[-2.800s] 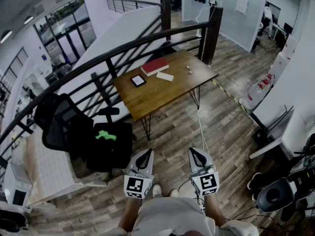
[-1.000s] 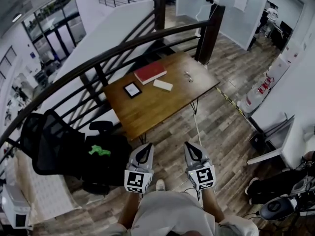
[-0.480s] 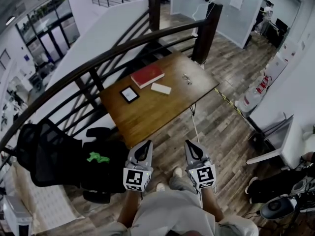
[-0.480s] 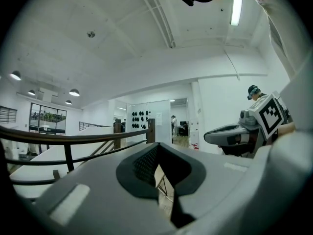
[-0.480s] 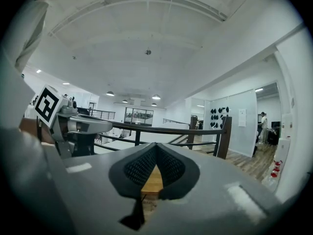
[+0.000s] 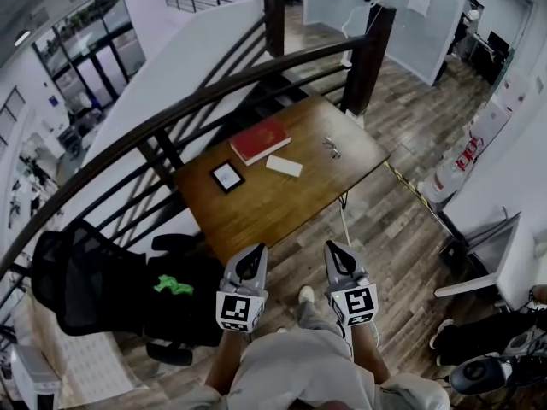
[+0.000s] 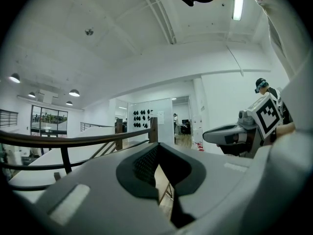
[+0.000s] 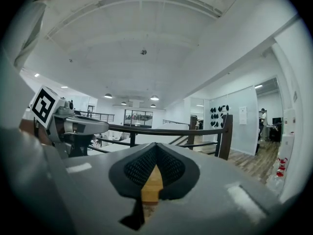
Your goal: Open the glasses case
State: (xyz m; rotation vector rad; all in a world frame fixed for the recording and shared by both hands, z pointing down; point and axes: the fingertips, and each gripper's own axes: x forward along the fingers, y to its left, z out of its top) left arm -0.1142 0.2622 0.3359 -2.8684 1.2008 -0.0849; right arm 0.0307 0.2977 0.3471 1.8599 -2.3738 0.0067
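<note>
White oblong glasses case [image 6: 284, 166], centre frame: we judge it light, rigid; hold its long edges. Left gripper [image 6: 255, 253], right gripper [image 6: 333, 250]: closed, empty.

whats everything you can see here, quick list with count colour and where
table: 1, brown wood, middle of the head view, against the railing
railing: 1, dark, curving behind the table
book: 1, red, far side of the table
glasses case: 1, white, closed, just right of the book
e-reader: 1, dark frame, left of the case
glasses: 1 pair, thin frame, right part of the table
office chair: 1, black, on the floor at left
green object: 1, beside the chair, too small to name
left hand-held gripper: 1, grey, short of the table, jaws together, empty
right hand-held gripper: 1, grey, alongside, jaws together, empty
</note>
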